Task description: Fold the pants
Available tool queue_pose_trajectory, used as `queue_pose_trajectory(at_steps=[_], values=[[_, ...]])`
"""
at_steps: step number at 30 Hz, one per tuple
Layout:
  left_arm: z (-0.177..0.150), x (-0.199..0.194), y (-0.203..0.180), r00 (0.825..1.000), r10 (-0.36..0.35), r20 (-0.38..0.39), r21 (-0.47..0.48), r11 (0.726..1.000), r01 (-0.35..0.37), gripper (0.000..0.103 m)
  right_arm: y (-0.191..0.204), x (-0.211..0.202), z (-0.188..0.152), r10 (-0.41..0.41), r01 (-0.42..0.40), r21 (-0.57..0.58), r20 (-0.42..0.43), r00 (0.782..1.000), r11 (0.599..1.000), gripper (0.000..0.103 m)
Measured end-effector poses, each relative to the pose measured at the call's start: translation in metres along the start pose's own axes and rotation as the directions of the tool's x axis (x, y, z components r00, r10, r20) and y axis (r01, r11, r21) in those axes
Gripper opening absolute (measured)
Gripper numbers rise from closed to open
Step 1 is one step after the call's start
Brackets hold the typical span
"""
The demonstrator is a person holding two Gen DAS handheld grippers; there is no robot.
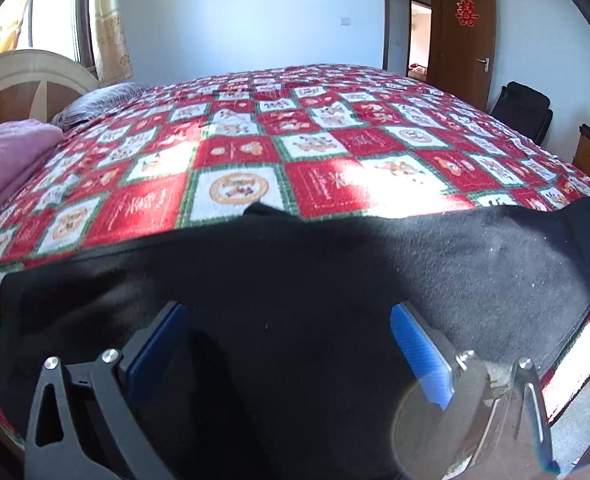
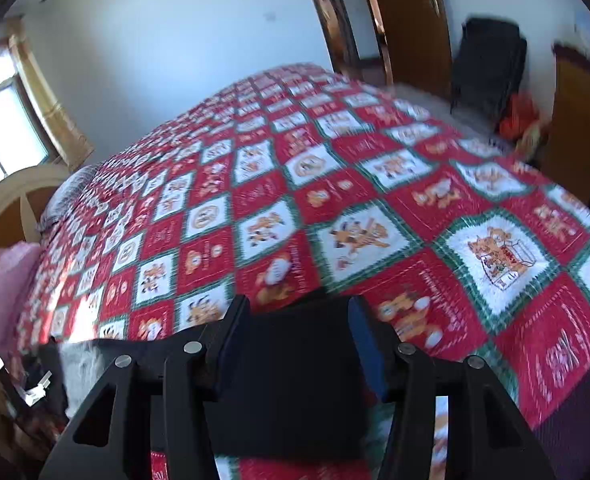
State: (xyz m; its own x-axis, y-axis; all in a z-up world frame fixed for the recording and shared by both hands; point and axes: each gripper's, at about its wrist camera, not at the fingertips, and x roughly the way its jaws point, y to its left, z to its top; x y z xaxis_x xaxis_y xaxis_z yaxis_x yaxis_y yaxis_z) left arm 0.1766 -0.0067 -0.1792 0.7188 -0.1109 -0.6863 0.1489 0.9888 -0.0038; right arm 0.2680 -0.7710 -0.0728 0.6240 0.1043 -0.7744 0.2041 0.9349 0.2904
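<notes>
Black fleece pants (image 1: 295, 280): soft, limp, light; spread flat along the near edge of your checkered bed quilt (image 1: 235, 152). Left gripper (image 1: 289, 340) gapes wide above them, holding nothing; right gripper (image 2: 295, 334) stands parted around dark cloth, grip uncertain; take hems or waistband.

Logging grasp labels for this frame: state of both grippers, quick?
Left gripper: open, over the black pants, gripping nothing.
Right gripper: black fabric sits between its fingers; whether it is clamped cannot be told.
</notes>
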Motion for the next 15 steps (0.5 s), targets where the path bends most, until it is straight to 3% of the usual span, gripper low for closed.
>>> queue_pose_trajectory(at_steps=[1, 3, 5, 6, 7, 12, 15], values=[[-0.004, 0.001, 0.002, 1.000, 0.004, -0.011, -0.008, 1.000, -0.004, 0.103, -0.008, 0.008, 0.002, 0.022, -0.021, 0.016, -0.030, 0.999, 1.000, 0.052], [-0.007, 0.002, 0.006, 1.000, 0.013, -0.016, -0.011, 1.000, -0.013, 0.103, -0.014, 0.022, 0.002, 0.077, -0.074, 0.042, -0.080, 0.994, 0.996, 0.037], [-0.008, 0.002, 0.008, 1.000, 0.013, -0.014, -0.017, 1.000, -0.013, 0.103, -0.009, 0.031, -0.002, 0.102, -0.100, 0.022, -0.117, 0.988, 0.995, 0.035], [-0.007, 0.002, 0.009, 1.000, 0.015, -0.016, -0.019, 1.000, -0.015, 0.103, -0.006, 0.032, -0.003, 0.068, -0.067, 0.008, -0.107, 0.992, 0.998, 0.021], [-0.007, 0.002, 0.009, 1.000, 0.017, -0.017, -0.021, 1.000, -0.017, 0.103, -0.004, 0.031, -0.004, 0.044, -0.044, -0.007, -0.092, 0.995, 0.999, 0.014], [-0.007, 0.002, 0.007, 1.000, 0.021, -0.012, -0.018, 1.000, -0.022, 0.103, -0.001, 0.012, 0.001, 0.058, -0.058, -0.007, 0.048, 0.997, 0.998, 0.008], [-0.008, 0.002, 0.008, 1.000, 0.019, -0.005, -0.023, 1.000, -0.019, 0.103, -0.002, 0.013, 0.002, -0.021, 0.024, -0.029, 0.094, 0.995, 0.999, 0.004]])
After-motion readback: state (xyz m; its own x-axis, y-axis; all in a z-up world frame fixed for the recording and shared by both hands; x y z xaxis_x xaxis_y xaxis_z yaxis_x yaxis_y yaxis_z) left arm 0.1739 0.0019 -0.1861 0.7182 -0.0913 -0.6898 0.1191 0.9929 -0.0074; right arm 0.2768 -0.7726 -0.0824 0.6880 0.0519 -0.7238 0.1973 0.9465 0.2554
